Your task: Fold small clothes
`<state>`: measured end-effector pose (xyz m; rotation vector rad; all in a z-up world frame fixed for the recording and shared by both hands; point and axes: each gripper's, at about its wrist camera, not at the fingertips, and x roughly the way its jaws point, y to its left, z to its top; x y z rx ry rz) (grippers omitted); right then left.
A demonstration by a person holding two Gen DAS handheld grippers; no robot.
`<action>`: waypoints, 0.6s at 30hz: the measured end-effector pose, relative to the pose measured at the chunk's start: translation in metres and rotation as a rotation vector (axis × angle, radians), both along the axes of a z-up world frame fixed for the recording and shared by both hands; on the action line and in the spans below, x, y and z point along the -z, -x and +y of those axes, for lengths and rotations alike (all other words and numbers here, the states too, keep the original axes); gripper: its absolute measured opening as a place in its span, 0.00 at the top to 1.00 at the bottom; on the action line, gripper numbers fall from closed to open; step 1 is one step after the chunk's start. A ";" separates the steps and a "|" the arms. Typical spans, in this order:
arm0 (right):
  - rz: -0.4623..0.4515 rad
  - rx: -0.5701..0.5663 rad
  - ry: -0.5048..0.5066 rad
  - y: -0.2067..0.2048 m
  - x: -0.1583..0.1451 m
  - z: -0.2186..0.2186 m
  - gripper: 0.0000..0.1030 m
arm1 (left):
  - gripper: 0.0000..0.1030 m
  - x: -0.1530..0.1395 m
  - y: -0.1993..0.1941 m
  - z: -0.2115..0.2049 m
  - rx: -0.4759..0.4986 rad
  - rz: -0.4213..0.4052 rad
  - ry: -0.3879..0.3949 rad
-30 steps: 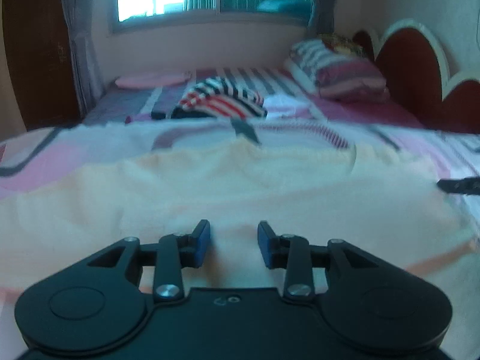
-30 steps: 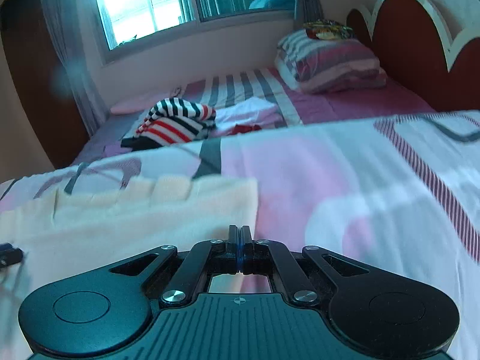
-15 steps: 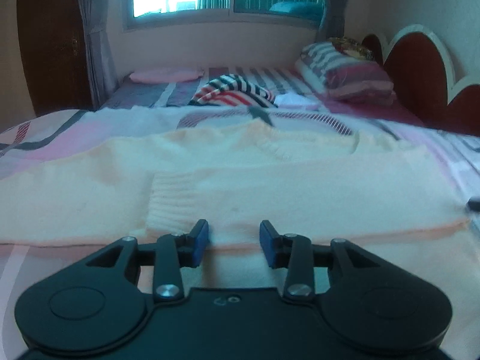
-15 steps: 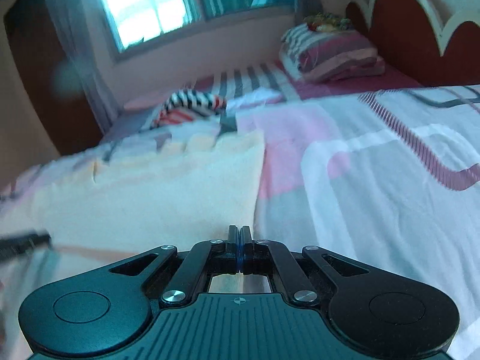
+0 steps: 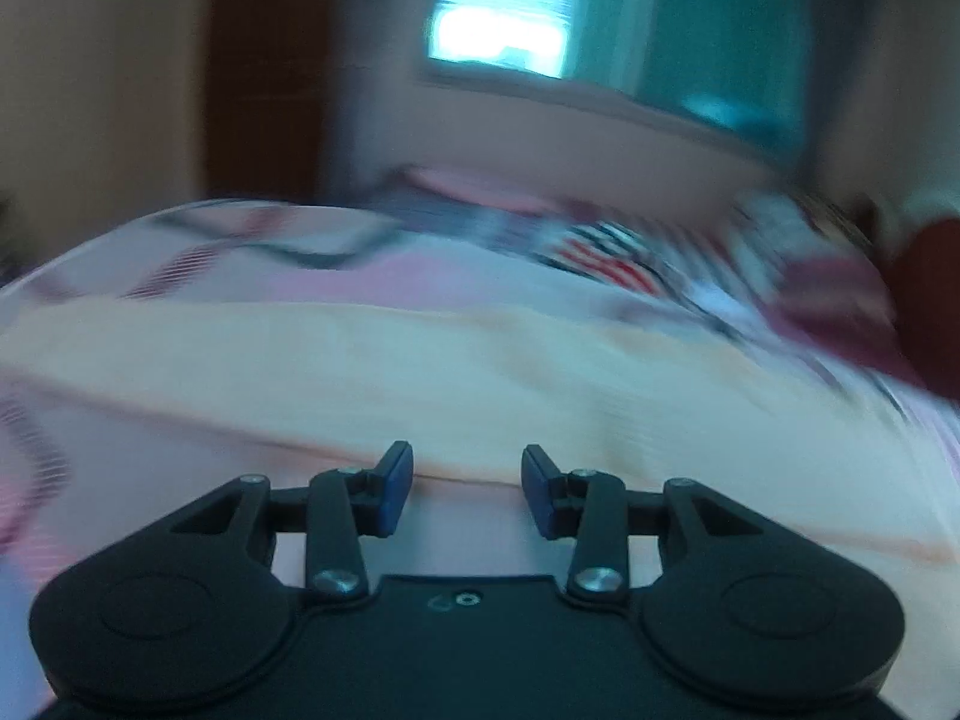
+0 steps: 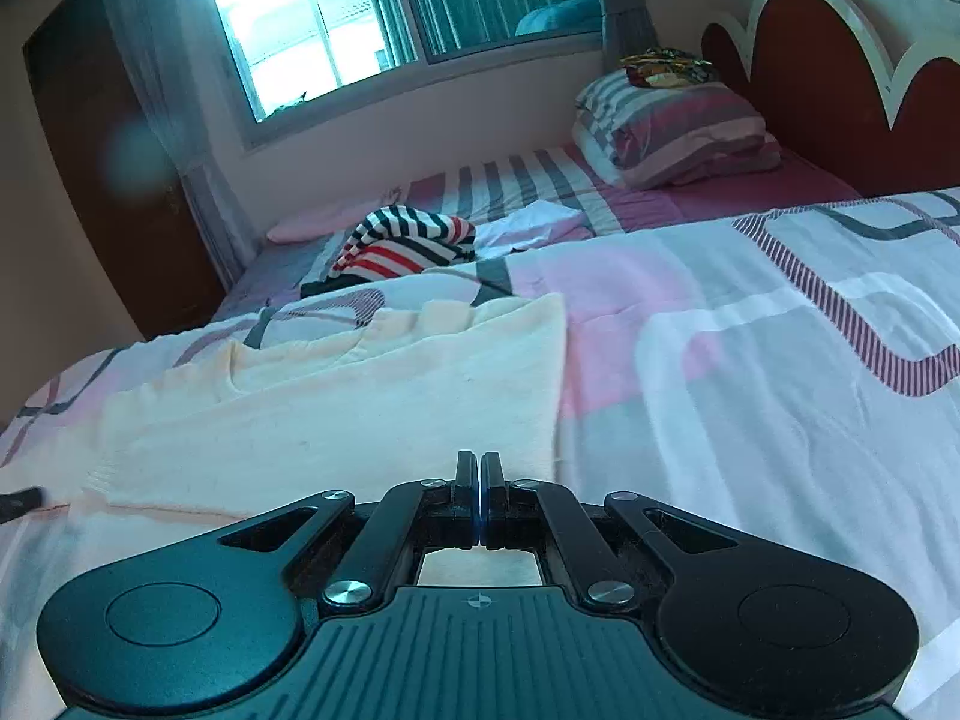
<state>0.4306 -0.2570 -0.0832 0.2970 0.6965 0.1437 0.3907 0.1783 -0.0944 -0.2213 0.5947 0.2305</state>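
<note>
A cream knitted sweater (image 5: 420, 372) lies flat on the pink and white patterned quilt (image 6: 750, 360), partly folded, with a straight right edge in the right wrist view (image 6: 360, 408). My left gripper (image 5: 467, 462) hovers at the sweater's near hem, open, with nothing between its blue pads; this view is motion-blurred. My right gripper (image 6: 480, 462) is shut on nothing, just over the sweater's near right corner. A dark tip of the left gripper (image 6: 18, 501) shows at the far left of the right wrist view.
A striped red, white and black garment (image 6: 402, 240) and a white cloth (image 6: 534, 222) lie further up the bed. A striped pillow (image 6: 672, 126) rests by the red headboard (image 6: 840, 90). A window (image 6: 312, 18) and a dark door (image 6: 90, 150) stand beyond.
The left gripper has swung across toward the left and rolled, so its view is now blurred and tilted. The right gripper drew back slightly and rose. Both jaws look unchanged.
</note>
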 end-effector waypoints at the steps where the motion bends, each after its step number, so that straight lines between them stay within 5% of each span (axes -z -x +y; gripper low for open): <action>1: -0.004 0.003 -0.013 -0.001 0.000 0.002 1.00 | 0.62 0.000 0.004 0.019 -0.055 -0.002 0.020; 5: -0.026 0.020 -0.016 -0.009 0.000 0.013 1.00 | 0.59 0.009 0.020 0.104 -0.253 -0.002 0.201; 10: -0.014 0.035 -0.025 -0.023 0.002 0.017 1.00 | 0.58 0.020 0.025 0.180 -0.365 -0.058 0.403; 18: -0.020 0.053 0.003 -0.033 0.004 0.014 1.00 | 0.60 0.022 0.007 0.233 -0.477 -0.116 0.556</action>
